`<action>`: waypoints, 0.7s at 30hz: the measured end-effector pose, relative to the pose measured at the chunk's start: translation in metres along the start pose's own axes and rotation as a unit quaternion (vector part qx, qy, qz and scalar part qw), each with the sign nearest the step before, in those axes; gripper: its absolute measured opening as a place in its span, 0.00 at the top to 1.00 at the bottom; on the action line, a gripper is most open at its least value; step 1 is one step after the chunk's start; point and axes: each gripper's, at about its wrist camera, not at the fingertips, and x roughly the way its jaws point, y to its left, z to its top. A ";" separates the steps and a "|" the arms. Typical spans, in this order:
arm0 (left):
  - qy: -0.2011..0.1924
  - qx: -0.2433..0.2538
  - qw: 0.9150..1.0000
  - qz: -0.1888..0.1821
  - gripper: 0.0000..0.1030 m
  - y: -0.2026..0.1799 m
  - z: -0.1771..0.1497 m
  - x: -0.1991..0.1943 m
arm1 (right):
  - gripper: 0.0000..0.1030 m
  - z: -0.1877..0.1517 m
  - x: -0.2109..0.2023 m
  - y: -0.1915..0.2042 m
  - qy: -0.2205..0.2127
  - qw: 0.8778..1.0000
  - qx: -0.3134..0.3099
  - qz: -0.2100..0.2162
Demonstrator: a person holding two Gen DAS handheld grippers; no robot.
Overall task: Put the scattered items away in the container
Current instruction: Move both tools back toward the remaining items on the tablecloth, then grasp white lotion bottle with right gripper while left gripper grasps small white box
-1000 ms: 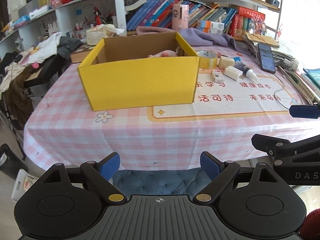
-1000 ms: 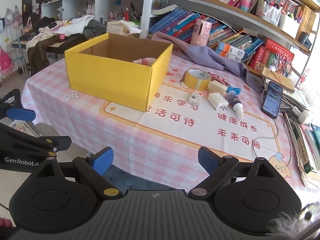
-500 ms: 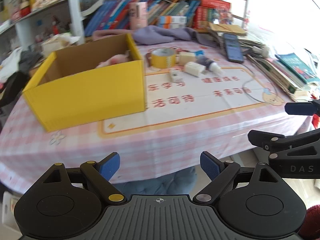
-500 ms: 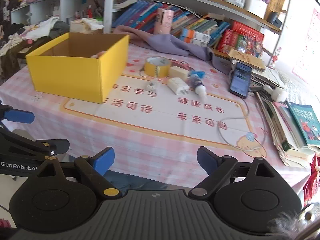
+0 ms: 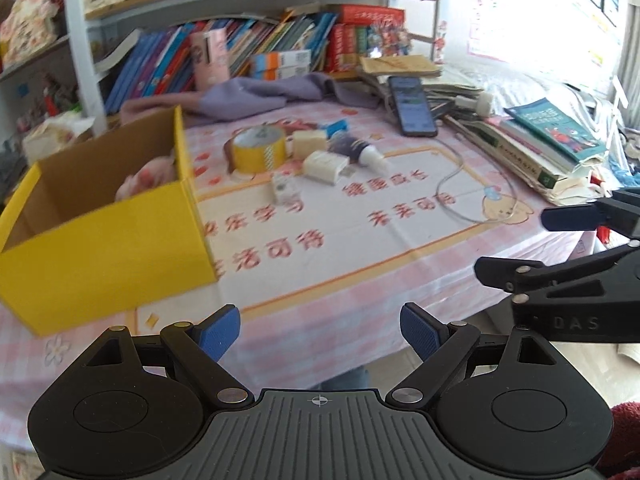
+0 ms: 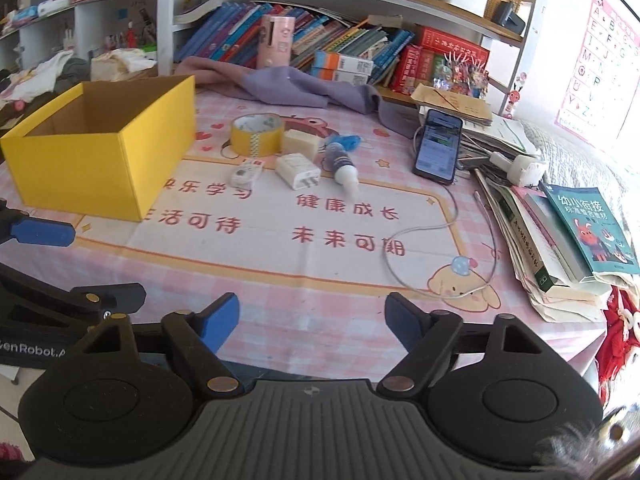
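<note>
**Approach to the scattered items: both tools empty**

The left gripper [image 5: 320,330] stands wide open over the near table edge and holds nothing. The right gripper [image 6: 312,320] is also empty; its jaws have just been closing partway, with nothing between them.

Past the bare pink checked tablecloth [image 6: 304,280], the open yellow cardboard box [image 6: 100,160] sits at the left. Just beside its right wall lie a small white square item [image 6: 248,172], a white plug adapter [image 6: 298,171], a dark bottle with a white nozzle [image 6: 340,162], a cream block [image 6: 301,142] and a yellow tape roll [image 6: 257,134].

Risks, as judged:
- These items lie close together; a wide grasp may knock a neighbour.
- The lying bottle may roll.
- The white cable [image 6: 440,236] and black phone [image 6: 438,150] to the right may snag.
- The grippers are near each other and may collide.
</note>
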 end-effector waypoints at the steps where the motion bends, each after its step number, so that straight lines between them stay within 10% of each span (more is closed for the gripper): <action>1: -0.004 0.004 1.000 0.001 0.13 -0.002 0.002 0.002 | 0.29 0.002 0.002 -0.003 -0.002 1.000 0.002 0.001; 21: 0.009 -0.034 0.998 0.050 0.14 -0.011 0.073 0.090 | 0.30 0.064 0.099 -0.074 0.020 0.998 -0.012 0.053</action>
